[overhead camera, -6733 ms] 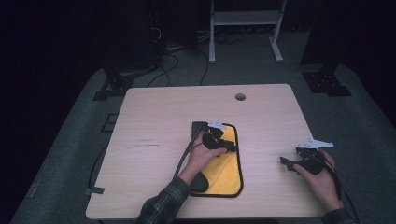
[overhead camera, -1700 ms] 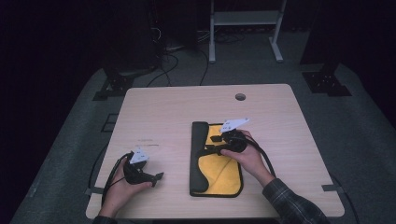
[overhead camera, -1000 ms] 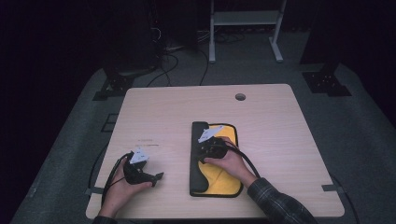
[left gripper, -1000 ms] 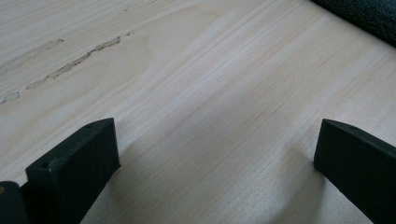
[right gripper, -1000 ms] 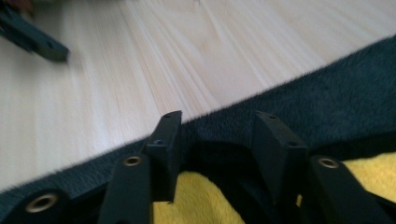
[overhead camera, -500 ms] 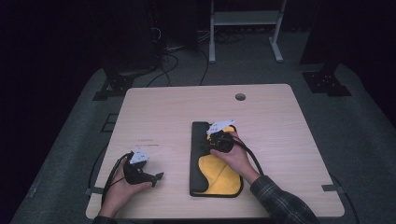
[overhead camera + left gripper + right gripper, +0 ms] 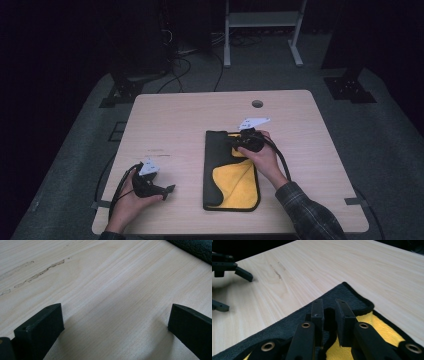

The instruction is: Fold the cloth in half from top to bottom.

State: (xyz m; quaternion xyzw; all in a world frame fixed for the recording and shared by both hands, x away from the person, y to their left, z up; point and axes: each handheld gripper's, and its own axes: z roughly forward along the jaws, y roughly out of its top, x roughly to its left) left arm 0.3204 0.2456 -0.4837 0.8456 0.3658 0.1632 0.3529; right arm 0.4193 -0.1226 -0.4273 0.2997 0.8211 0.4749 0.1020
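I work at a pale, rectangular wood-grain tabletop (image 7: pixel 180 120) with rounded corners and a small round hole near its far edge, standing on grey carpet in a dark room; black cables and a white metal frame (image 7: pixel 260 30) lie beyond it. Faint scuff marks streak the smooth laminate.

A folded black-and-yellow cloth (image 7: pixel 227 172), pebbled black outside with a soft yellow lining and black-bound edge, lies flat at the middle of the tabletop, its long side running away from me.

My right hand-held gripper (image 7: pixel 329 315) sits over the cloth's far end, just above it. Its jaws have just been closing and now pinch a raised fold of the cloth's black edge between them.

My left hand-held gripper (image 7: pixel 167 190) rests on bare wood near the front left corner, well apart from the cloth, its blocky matte-black jaws spread wide with nothing between them.
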